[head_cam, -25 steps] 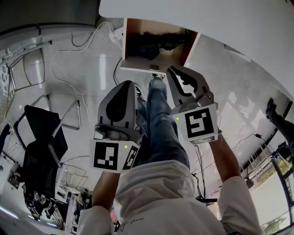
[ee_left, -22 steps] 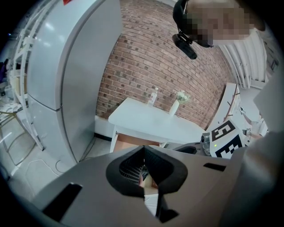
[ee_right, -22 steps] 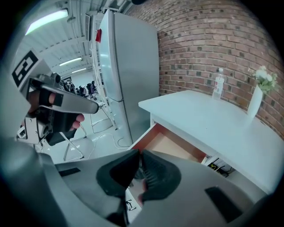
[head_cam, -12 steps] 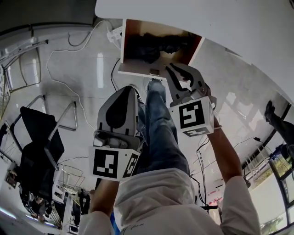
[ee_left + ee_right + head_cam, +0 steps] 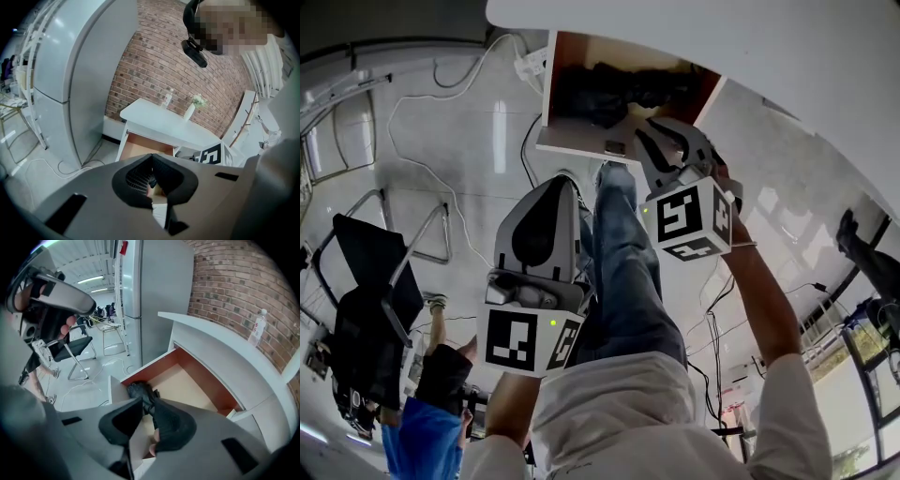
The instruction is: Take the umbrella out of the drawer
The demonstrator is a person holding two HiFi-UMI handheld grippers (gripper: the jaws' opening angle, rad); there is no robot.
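The wooden drawer (image 5: 581,145) stands pulled out from under the white desk. A black folded umbrella (image 5: 609,94) lies inside it along the back. My right gripper (image 5: 664,139) hangs over the drawer's front right corner and points down into it. Its jaws have just been opening and now stand a little apart with nothing between them. In the right gripper view the umbrella (image 5: 139,391) lies just beyond the tips of the right gripper (image 5: 146,401). My left gripper (image 5: 565,183) is shut and empty, held back from the drawer above the person's legs. The left gripper view shows the drawer (image 5: 140,147) ahead.
The white desk top (image 5: 722,37) overhangs the drawer. A black chair (image 5: 375,309) and floor cables (image 5: 441,141) lie to the left. A person in blue (image 5: 422,441) crouches at lower left. A bottle (image 5: 168,98) and vase (image 5: 191,110) stand on the desk, beside a tall grey fridge (image 5: 70,70).
The right gripper has moved forward and down over the drawer, rolled, and its jaws have parted. The left gripper has sunk slightly. A person in blue has come into view at lower left.
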